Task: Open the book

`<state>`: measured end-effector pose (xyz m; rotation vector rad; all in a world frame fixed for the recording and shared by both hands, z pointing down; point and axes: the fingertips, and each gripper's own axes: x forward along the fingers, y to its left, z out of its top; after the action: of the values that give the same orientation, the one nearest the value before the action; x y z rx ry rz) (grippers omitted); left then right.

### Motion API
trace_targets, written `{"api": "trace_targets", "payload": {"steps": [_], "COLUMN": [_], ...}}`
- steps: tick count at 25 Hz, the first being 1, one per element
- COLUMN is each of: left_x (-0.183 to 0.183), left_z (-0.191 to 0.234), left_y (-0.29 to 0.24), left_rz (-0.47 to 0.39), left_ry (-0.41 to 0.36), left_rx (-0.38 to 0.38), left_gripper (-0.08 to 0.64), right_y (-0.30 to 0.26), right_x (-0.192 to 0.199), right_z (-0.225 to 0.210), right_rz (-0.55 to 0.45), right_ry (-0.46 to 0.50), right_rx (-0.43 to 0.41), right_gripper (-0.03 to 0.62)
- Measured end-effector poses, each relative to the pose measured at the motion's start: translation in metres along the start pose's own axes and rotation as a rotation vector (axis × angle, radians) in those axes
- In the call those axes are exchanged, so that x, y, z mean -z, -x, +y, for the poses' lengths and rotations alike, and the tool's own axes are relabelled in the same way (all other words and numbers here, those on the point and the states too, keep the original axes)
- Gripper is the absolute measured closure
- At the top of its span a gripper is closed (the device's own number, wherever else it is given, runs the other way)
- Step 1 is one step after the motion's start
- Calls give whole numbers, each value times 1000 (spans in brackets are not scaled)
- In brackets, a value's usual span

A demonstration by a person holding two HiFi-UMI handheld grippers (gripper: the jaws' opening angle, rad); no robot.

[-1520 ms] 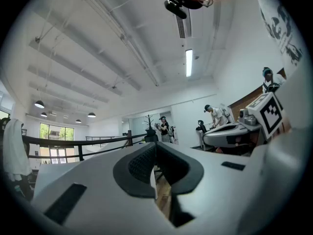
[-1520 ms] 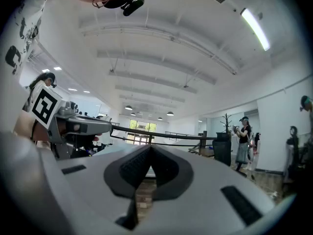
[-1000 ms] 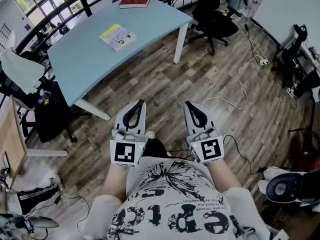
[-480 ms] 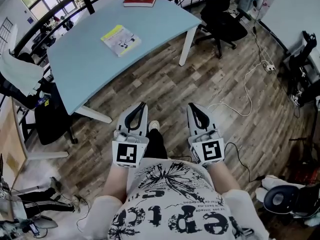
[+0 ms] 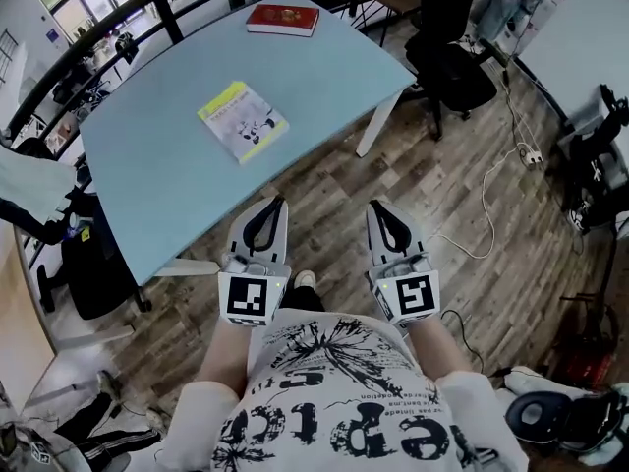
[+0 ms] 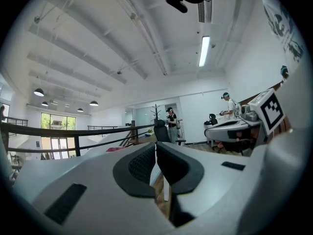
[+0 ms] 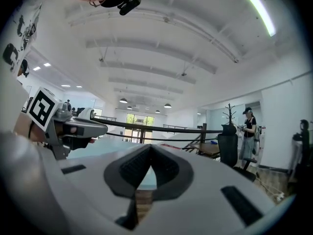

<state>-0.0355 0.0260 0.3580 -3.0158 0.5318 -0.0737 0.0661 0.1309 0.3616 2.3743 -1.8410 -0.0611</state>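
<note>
A closed yellow-green book (image 5: pixel 243 121) lies flat on the light blue table (image 5: pixel 157 180), ahead of both grippers. A red book (image 5: pixel 283 19) lies at the table's far edge. My left gripper (image 5: pixel 278 202) is shut with nothing in it, over the wood floor just short of the table's near edge. My right gripper (image 5: pixel 374 206) is beside it, also shut and empty. In the left gripper view the black pads (image 6: pixel 142 163) meet at the tips of the left gripper (image 6: pixel 155 145). In the right gripper view the tips of the right gripper (image 7: pixel 150 147) touch too.
A white table leg (image 5: pixel 378 126) stands ahead of the right gripper. A black office chair (image 5: pixel 457 67) is at the far right, another black chair (image 5: pixel 93 254) at the left. A white cable and power strip (image 5: pixel 526 155) lie on the floor. A black railing (image 5: pixel 167 13) runs behind the table.
The person has walked toward the table, so the table and yellow-green book are now much nearer. Both grippers stay shut side by side in front of the body.
</note>
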Motion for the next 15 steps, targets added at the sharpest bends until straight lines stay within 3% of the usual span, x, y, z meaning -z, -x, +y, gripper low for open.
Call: {"api": "trace_targets", "payload": {"steps": [8,15], "left_x": [3,25], "left_z": [84,130], "left_y": [-66,-106], "left_rz": [28,78], "left_ry": [10,26], "left_rx": [-47,-142], "left_gripper": [537,537], "right_y": [-114,-198], "right_x": [-4,9], "right_z": [-25,-33], "right_rz": [15,24], "right_ry": [-18,-24], "right_rx": [-26,-137], "right_gripper": [581,581]}}
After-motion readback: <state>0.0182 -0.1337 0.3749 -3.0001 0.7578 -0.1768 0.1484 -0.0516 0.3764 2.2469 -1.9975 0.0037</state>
